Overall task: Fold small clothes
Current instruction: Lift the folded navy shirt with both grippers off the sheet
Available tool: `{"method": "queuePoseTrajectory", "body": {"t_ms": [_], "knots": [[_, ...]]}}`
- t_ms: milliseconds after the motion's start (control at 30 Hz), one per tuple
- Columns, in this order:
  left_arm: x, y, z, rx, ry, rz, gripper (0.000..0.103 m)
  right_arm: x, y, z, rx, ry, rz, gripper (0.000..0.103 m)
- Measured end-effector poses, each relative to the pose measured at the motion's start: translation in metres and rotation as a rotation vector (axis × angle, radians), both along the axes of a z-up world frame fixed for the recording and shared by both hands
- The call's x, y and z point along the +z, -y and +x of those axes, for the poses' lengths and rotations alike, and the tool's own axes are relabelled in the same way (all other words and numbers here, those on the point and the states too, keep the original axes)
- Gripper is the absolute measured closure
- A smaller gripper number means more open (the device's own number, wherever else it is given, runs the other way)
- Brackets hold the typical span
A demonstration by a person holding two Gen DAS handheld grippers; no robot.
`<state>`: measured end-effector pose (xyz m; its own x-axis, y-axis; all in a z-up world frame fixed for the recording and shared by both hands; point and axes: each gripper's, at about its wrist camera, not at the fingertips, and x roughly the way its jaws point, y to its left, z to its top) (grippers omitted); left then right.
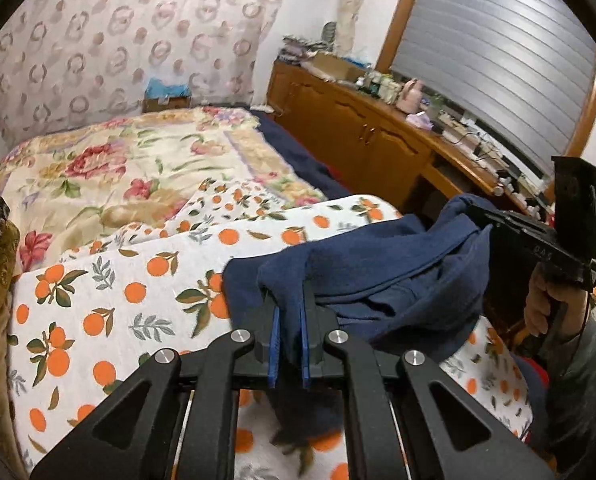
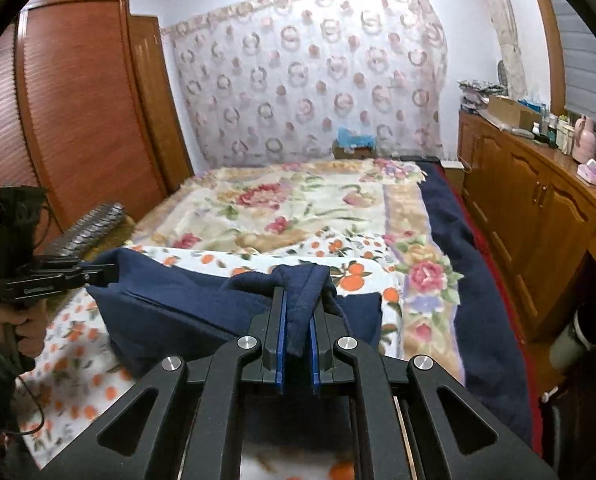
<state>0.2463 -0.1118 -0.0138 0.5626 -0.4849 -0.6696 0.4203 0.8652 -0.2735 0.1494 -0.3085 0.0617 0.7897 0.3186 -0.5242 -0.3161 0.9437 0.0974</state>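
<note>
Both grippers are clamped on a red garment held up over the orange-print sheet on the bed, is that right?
Not quite: the garment is navy blue, as the right wrist view shows. The rest holds: the left gripper and right gripper are clamped on it over the orange-print sheet.

A bedroom in a home: a big bed (image 2: 298,208) with flowery blankets, a wooden wardrobe (image 2: 78,100), and curtains (image 2: 306,72).

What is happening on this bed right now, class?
A person holds a gripper in each hand, and both are clamped on one dark blue garment. The left gripper pinches one edge and the right gripper another, so the cloth hangs between them above the orange-print sheet. It is bunched, not yet folded.
</note>
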Motion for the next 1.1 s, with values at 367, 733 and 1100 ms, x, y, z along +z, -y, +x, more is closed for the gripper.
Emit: {"method": "queuePoseTrajectory", "body": {"t_ms": [367, 733, 1100], "knots": [[0.013, -0.019, -0.012, 0.002, 0.062, 0.006, 0.022, 0.025, -0.005, -0.015, -0.053, 0.018, -0.021, 0.052], [-0.028, 0.003, 0.01, -0.047, -0.055, 0.073, 0.022, 0.0, -0.023, 0.006, 0.06, -0.11, -0.047, 0.049], [-0.039, 0.008, 0.048, 0.02, -0.027, 0.142, 0.022, 0.001, -0.015, 0.031, 0.174, -0.134, 0.053, 0.091]]}}
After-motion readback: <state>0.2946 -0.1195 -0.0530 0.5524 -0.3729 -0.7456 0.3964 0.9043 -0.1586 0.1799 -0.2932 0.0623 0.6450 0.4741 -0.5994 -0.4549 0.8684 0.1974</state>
